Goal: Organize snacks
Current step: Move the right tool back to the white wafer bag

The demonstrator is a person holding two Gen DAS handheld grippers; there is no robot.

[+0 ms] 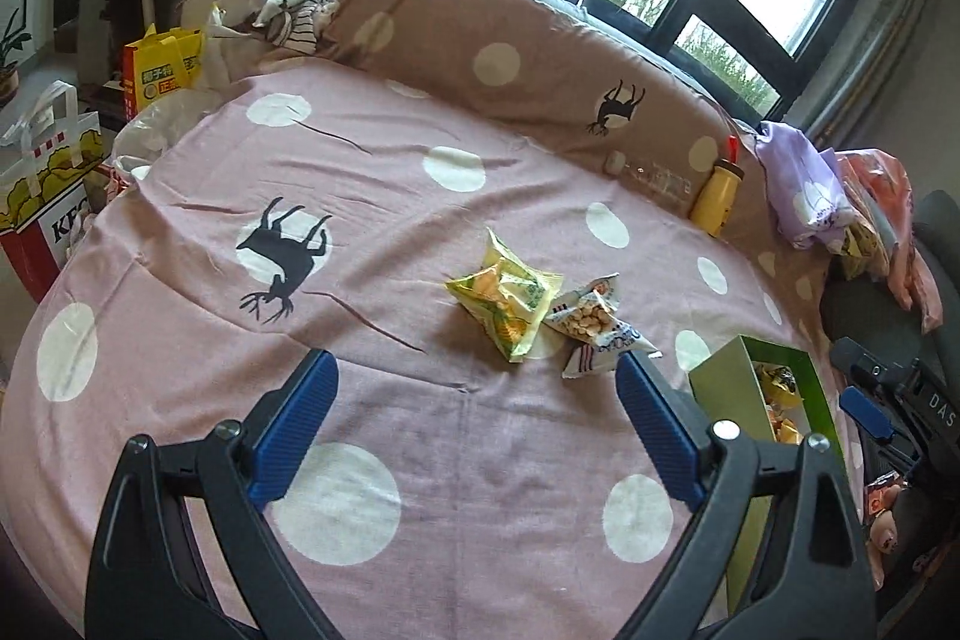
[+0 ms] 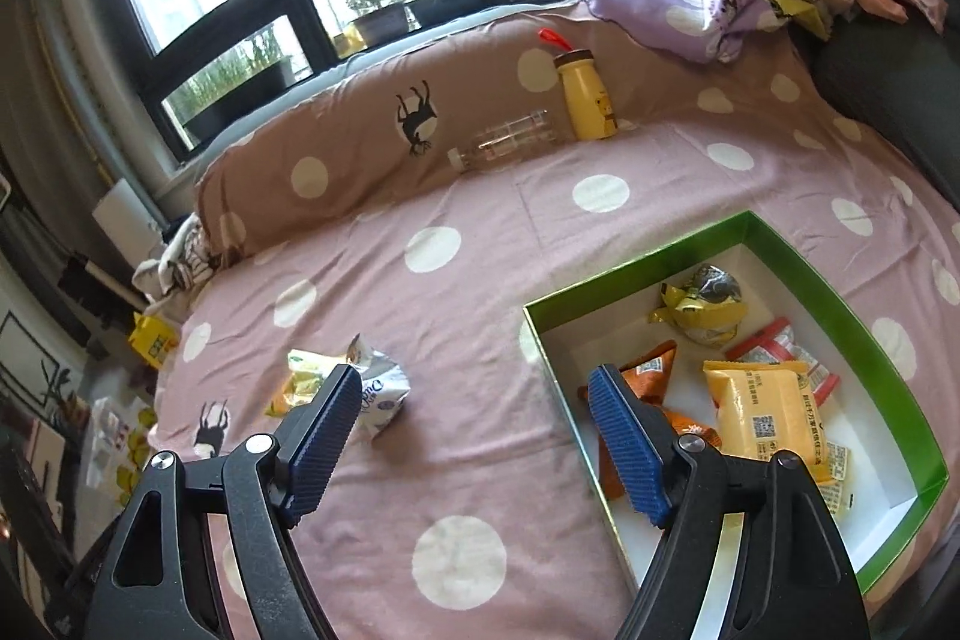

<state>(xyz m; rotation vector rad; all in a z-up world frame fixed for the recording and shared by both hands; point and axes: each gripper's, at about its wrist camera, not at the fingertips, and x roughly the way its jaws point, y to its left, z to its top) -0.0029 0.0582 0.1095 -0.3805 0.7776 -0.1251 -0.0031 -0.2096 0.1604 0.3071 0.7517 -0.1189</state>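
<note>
Both my grippers, left (image 1: pixel 474 400) and right (image 2: pixel 474 418), gaped empty. I judged it best to straddle the yellow packet (image 1: pixel 503 301) squarely before lifting it into the box (image 2: pixel 840 274).

The left tool (image 1: pixel 474 388) is hovering wide open over the pink dotted bed (image 1: pixel 372 514). Ahead, a yellow-green snack packet (image 1: pixel 504 301) is touching a white one (image 1: pixel 591 325), near the green box (image 1: pixel 711 379).
</note>
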